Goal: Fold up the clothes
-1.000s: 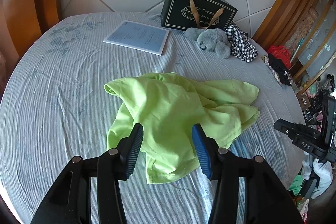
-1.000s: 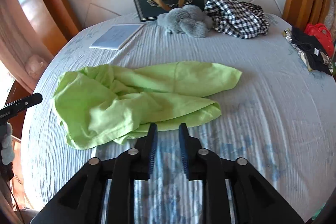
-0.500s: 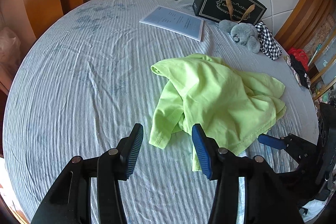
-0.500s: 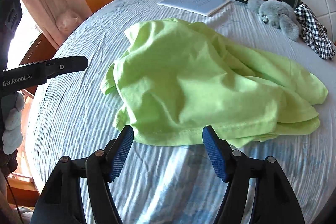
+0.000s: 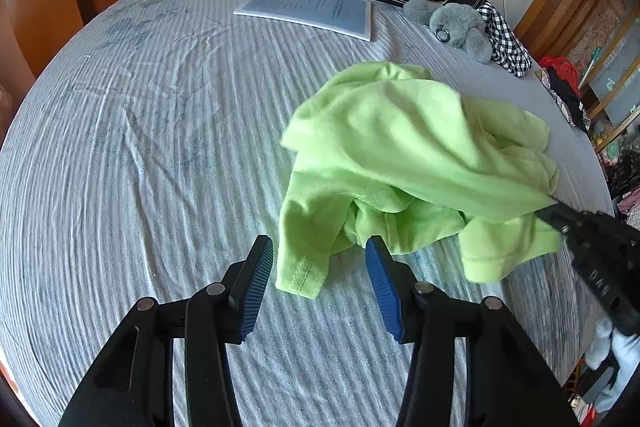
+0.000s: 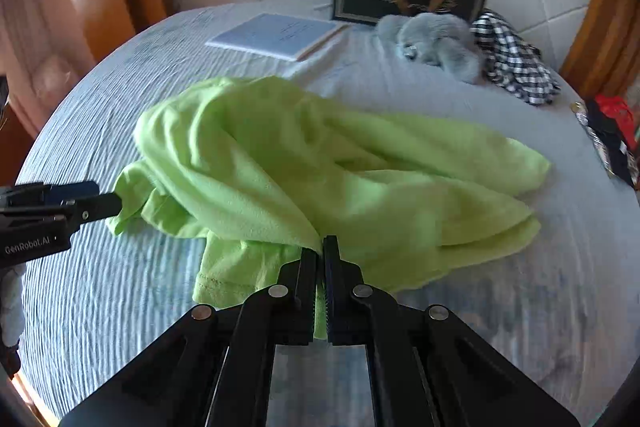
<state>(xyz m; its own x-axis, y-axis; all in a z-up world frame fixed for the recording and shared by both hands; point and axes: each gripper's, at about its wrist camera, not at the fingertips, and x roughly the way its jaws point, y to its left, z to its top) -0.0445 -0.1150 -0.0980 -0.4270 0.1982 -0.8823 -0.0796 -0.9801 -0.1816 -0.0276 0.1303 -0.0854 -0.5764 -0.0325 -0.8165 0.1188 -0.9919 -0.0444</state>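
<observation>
A: One garment logged: lime-green shirt (image 5: pixel 404 147), crumpled in a heap on the bed (image 5: pixel 140 147), on the near side of the grey plush toy (image 5: pixel 460 27).

B: Right gripper (image 6: pixel 321 251)?

A: Fingers together, clamped on a bunched edge of the shirt at the heap's near side; cloth pulls taut in a ridge from the pinch. Left gripper (image 5: pixel 318 267): fingers apart, a hemmed corner of the shirt lying between them, not yet pinched.

B: Handling?

A: Thin knit, judged light and very limp. It drapes and bunches, holds no shape, and layers will likely drag along together when lifted. Not fragile; slip risk seems low against the ribbed pads.

B: Where to grab?

A: At the stitched hem or a seam, one layer only. That hemmed corner, on the shirt's side away from the plush toy, looks the sound choice; then spread the two grips apart to open it flat.
</observation>
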